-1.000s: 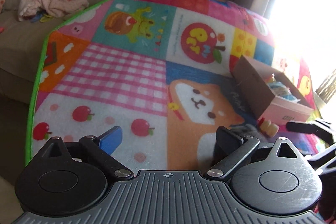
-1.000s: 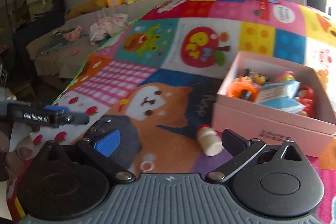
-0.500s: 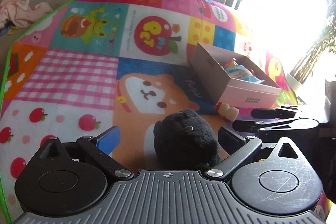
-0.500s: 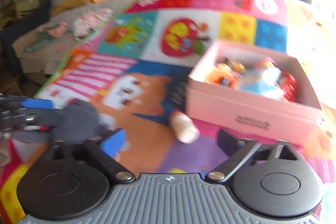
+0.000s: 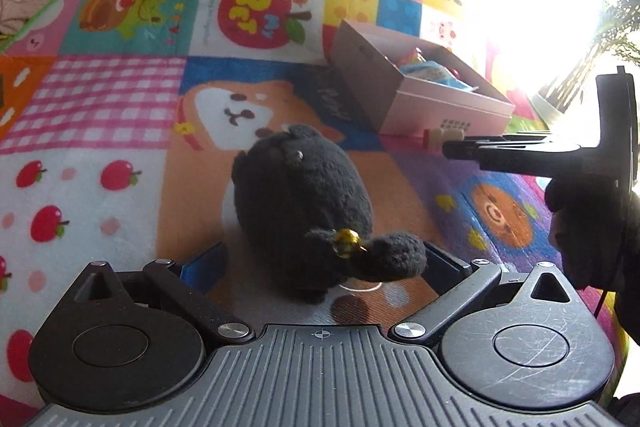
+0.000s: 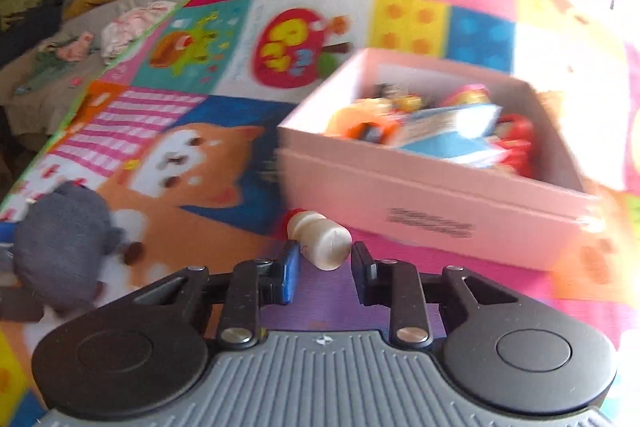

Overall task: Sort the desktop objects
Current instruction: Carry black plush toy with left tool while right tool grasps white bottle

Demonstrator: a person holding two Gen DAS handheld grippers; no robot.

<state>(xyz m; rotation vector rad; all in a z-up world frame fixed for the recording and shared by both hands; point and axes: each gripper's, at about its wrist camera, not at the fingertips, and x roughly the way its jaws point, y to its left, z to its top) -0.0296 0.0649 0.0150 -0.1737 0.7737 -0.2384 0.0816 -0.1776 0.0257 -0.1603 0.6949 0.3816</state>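
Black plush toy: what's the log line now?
left fingers: just opening, open around fluffy black plush toy | right fingers: shut on small cream bottle

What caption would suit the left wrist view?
Open left gripper straddling a black plush toy on a colourful play mat, pink box beyond.

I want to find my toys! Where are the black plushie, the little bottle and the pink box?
plushie (image 5: 300, 195), left wrist view, its back.
bottle (image 6: 322, 239), right wrist view, its body.
box (image 6: 420, 203), right wrist view, front wall.
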